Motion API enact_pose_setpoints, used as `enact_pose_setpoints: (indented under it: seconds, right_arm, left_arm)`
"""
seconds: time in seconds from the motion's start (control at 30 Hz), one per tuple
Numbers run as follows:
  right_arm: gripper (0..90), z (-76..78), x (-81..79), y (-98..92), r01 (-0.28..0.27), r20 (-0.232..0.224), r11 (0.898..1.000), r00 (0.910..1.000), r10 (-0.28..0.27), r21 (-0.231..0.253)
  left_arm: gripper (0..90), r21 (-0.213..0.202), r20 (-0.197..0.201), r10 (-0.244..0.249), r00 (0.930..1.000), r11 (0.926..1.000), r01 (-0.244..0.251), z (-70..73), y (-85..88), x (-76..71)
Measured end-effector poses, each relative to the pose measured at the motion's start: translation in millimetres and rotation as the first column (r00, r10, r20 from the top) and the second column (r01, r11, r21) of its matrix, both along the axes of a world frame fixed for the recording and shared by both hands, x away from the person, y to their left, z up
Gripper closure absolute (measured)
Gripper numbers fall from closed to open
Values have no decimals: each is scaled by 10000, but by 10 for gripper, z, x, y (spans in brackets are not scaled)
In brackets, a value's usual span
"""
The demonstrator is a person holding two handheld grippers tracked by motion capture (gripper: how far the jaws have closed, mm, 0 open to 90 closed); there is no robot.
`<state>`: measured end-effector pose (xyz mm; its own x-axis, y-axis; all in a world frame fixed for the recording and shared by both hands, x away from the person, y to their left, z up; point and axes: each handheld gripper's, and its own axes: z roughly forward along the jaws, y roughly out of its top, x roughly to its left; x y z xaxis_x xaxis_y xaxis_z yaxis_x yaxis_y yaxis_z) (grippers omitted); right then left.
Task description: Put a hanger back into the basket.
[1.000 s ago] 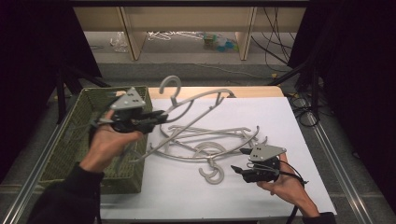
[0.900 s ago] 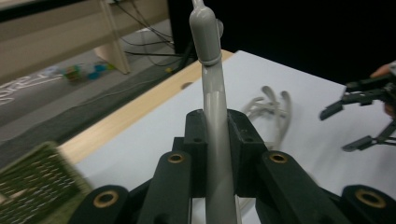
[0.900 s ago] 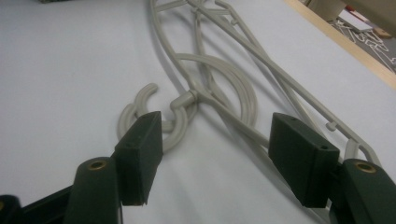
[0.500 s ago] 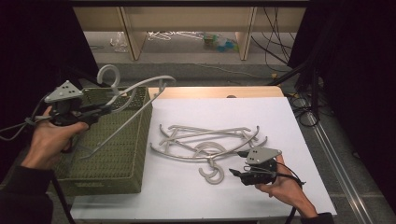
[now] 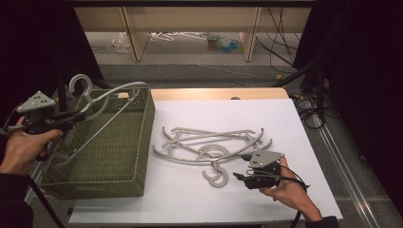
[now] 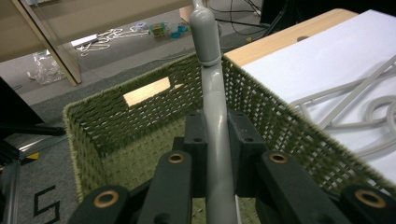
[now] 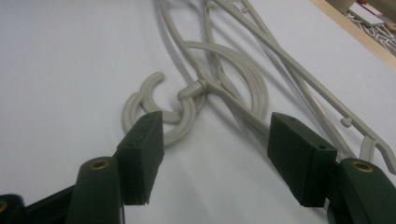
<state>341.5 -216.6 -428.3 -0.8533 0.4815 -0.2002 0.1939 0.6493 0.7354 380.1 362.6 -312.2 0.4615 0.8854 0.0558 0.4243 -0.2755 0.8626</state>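
My left gripper [image 5: 78, 115] is shut on the neck of a grey plastic hanger [image 5: 107, 102], held tilted over the green woven basket [image 5: 138, 142] at the table's left. In the left gripper view the hanger's neck [image 6: 215, 116] runs up between the two pads [image 6: 196, 140], above the basket's inside. A pile of grey hangers [image 5: 209, 142] lies on the white board. My right gripper [image 5: 241, 176] rests low near the pile's front, open, its pads [image 7: 140, 144] on either side of bare board just short of a hook [image 7: 180, 119].
The white board [image 5: 285, 123] covers the wooden table [image 5: 214, 93]. Behind the table stand a wooden shelf unit [image 5: 190, 19] and clutter on the floor. Black stands and cables [image 5: 309, 90] run along the right side.
My left hand carried the hanger leftward from over the pile to above the basket and a little down. The right gripper stayed in place.
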Motion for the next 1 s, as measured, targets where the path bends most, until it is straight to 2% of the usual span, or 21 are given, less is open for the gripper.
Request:
enact_pose_setpoints:
  seconds: [0.17, 0.2, 0.27, 0.3, 0.4, 0.5, 0.53, 0.6, 0.8, 0.83, 0.87, 0.9, 0.93, 0.97, 1.0]
  right_arm:
    - [370, -7, 3, 1, -16, -21, 10000, 10000, 16, -44]
    - [369, -7, 4, 1, -37, -31, 10000, 10000, 37, -68]
    - [368, -9, 4, 2, -84, -34, 9999, 10000, 84, -91]
    - [368, -8, 2, 2, -91, -45, 9999, 9999, 90, -84]
    - [366, -11, 7, 3, -46, -37, 9999, 10000, 46, -129]
    - [366, -21, 11, 10, -106, -53, 9998, 9999, 105, -173]
    - [365, -23, 10, 12, -100, -62, 9998, 9999, 99, -172]
    - [365, -23, 9, 14, -109, -29, 9998, 9999, 108, -187]
    - [364, -30, 10, 9, -121, -59, 9997, 9999, 120, -219]
    - [364, -31, 12, 9, -155, -24, 9996, 9999, 155, -246]
    - [364, -30, 11, 10, -161, -18, 9996, 9999, 161, -249]
    - [364, -29, 10, 11, -171, -14, 9995, 9999, 171, -247]
    - [365, -29, 9, 12, -167, -20, 9996, 9999, 166, -237]
    - [364, -31, 11, 14, -153, -20, 9996, 9999, 152, -245]
    - [364, -33, 11, 15, -140, -33, 9996, 9999, 139, -252]
  left_arm:
    - [791, 74, -165, -160, 9997, 9998, 161, -143, 89, 26]
    - [791, 218, -243, -153, 9996, 9996, 158, -187, 106, 39]
    - [791, 311, -343, -142, 9993, 9994, 153, -249, 111, 54]
    - [791, 509, -327, -234, 9992, 9984, 251, -271, 112, 66]
    - [790, 547, -419, -465, 9980, 9973, 488, -302, 68, 102]
    - [790, 987, -618, -481, 9969, 9936, 540, -325, 35, 168]
    - [789, 1649, -887, -731, 9934, 9825, 870, -317, 57, 191]
    - [790, 1852, -1117, -705, 9912, 9785, 905, -366, 30, 232]
    - [789, 2064, -1596, -572, 9855, 9743, 899, -566, -32, 296]
    - [789, 2017, -1622, -549, 9852, 9755, 876, -584, -34, 300]
    - [789, 1681, -1649, -462, 9852, 9830, 743, -609, -44, 303]
    - [789, 1878, -1813, -465, 9823, 9789, 810, -602, -26, 307]
    - [789, 1835, -1945, -322, 9804, 9806, 686, -628, -18, 316]
    - [788, 1736, -1895, -248, 9816, 9831, 584, -654, -18, 323]
    - [788, 1720, -2122, -122, 9772, 9838, 496, -682, -14, 331]
